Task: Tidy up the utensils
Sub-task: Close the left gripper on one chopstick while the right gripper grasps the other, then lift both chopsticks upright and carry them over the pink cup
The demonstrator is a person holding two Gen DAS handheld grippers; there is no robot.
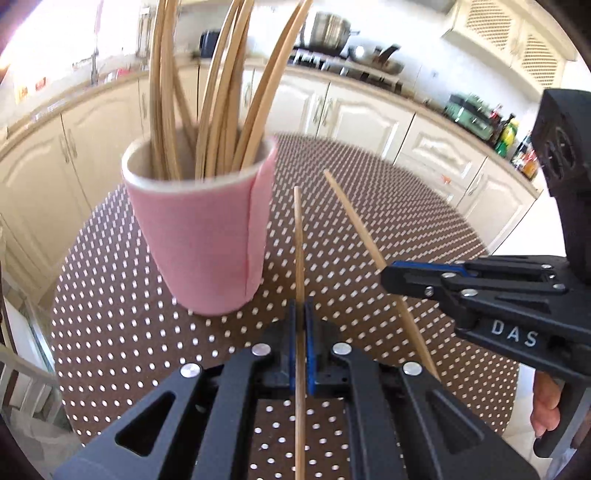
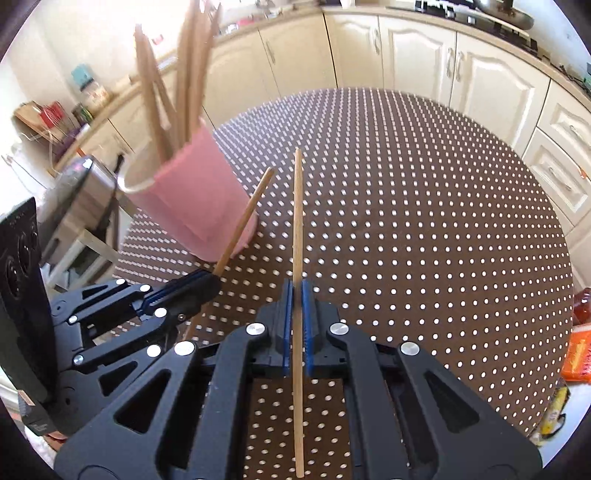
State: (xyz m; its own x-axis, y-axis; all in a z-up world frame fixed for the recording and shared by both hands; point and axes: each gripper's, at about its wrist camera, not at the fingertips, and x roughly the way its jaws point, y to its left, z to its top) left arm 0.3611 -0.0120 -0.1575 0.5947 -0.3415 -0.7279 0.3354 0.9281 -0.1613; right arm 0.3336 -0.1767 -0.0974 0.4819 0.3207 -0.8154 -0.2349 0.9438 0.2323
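Observation:
A pink cup [image 1: 207,236] holding several wooden chopsticks [image 1: 221,92] stands on the round dotted brown table [image 1: 424,206]. My left gripper [image 1: 303,306] is shut on one chopstick [image 1: 298,236] that points forward, just right of the cup. My right gripper [image 2: 295,291] is shut on another chopstick [image 2: 297,221]. In the left wrist view the right gripper [image 1: 388,275] comes in from the right with its chopstick [image 1: 354,221]. In the right wrist view the cup [image 2: 192,203] is at the left, with the left gripper [image 2: 212,278] and its chopstick [image 2: 245,219] before it.
Cream kitchen cabinets [image 2: 417,48] and a counter with pots [image 1: 328,29] and bottles [image 1: 513,136] ring the table. An orange packet [image 2: 578,354] lies at the table's right edge. A metal bin [image 2: 77,195] stands left of the table.

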